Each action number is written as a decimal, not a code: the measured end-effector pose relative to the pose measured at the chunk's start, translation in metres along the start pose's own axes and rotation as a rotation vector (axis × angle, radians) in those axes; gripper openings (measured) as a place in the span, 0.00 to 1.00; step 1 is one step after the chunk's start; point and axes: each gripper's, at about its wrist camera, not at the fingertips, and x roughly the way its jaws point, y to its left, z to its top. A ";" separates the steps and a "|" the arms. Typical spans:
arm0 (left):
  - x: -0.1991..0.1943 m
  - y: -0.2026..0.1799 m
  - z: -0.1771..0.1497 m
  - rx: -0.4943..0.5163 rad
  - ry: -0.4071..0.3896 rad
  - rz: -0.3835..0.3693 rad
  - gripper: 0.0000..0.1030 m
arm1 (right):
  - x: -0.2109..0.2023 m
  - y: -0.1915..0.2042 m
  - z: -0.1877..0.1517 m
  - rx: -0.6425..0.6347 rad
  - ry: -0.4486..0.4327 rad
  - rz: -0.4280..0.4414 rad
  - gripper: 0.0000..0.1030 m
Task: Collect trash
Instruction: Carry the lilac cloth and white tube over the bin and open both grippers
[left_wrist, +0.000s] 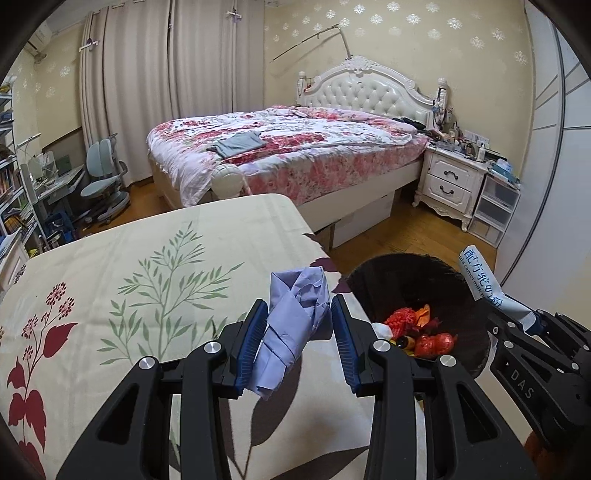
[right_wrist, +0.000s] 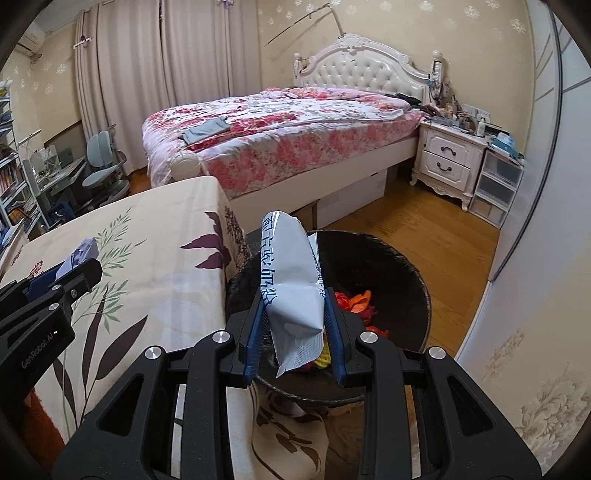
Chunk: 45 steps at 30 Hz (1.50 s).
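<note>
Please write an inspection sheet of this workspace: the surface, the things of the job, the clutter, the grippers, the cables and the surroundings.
Surface: table under a cream cloth with leaf and flower print.
Job's things: crumpled lilac paper on the table; white printed packet held above the black trash bin, which stands beside the table edge and holds red and orange scraps.
Clutter: nothing else seen on the cloth.
Grippers: left gripper open around the paper, right pad apart from it; right gripper shut on the packet.
Cables: nothing seen.
Surroundings: bed with floral quilt, nightstand, desk chair, curtains, wooden floor.
</note>
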 end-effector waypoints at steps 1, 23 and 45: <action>0.001 -0.005 0.001 0.008 -0.003 -0.007 0.38 | 0.001 -0.003 0.000 0.006 0.000 -0.007 0.28; 0.064 -0.065 0.022 0.098 0.024 -0.034 0.38 | 0.040 -0.043 0.008 0.094 0.013 -0.069 0.28; 0.107 -0.088 0.027 0.133 0.084 -0.024 0.41 | 0.083 -0.057 0.017 0.129 0.053 -0.097 0.29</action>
